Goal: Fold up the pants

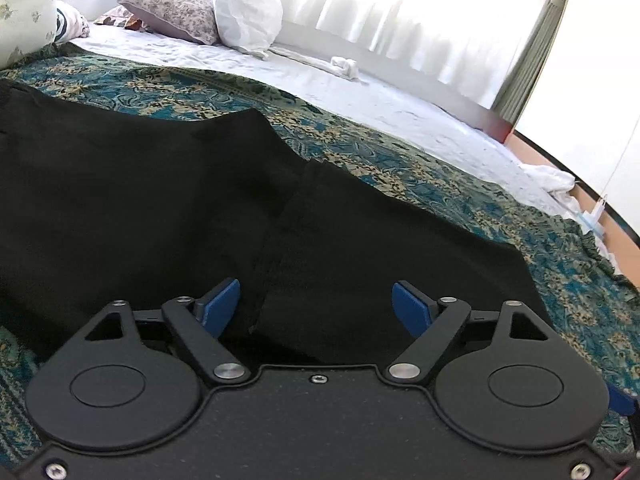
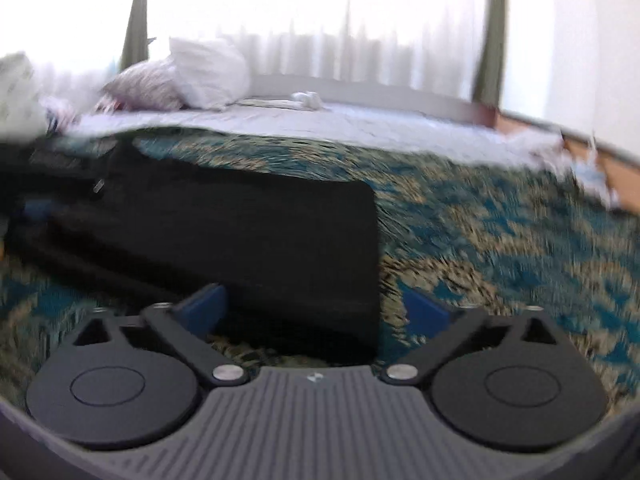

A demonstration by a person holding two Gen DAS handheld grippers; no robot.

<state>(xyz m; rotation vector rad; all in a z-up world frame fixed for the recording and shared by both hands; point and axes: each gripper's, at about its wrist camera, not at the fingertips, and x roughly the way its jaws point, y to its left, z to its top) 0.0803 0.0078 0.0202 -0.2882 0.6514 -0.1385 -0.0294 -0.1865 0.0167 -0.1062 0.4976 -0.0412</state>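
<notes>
- Up close in the left wrist view, the left gripper hangs over black pants spread on a teal patterned bedspread; its blue fingers stand well apart, with nothing pinched between them.
- Beneath that gap, one dark layer overlaps another along a slanting edge.
- Farther back on the bed lie a white sheet, a floral pillow and a white pillow, with bright curtains behind.
- Next, the right wrist view is smeared by motion. The right gripper has its blue fingers spread wide and empty.
- There the pants lie as a long dark band, seemingly folded, with a squared end reaching between the fingers without touching the pads.
- Around that end the bedspread shows, and the pillows sit far back.
</notes>
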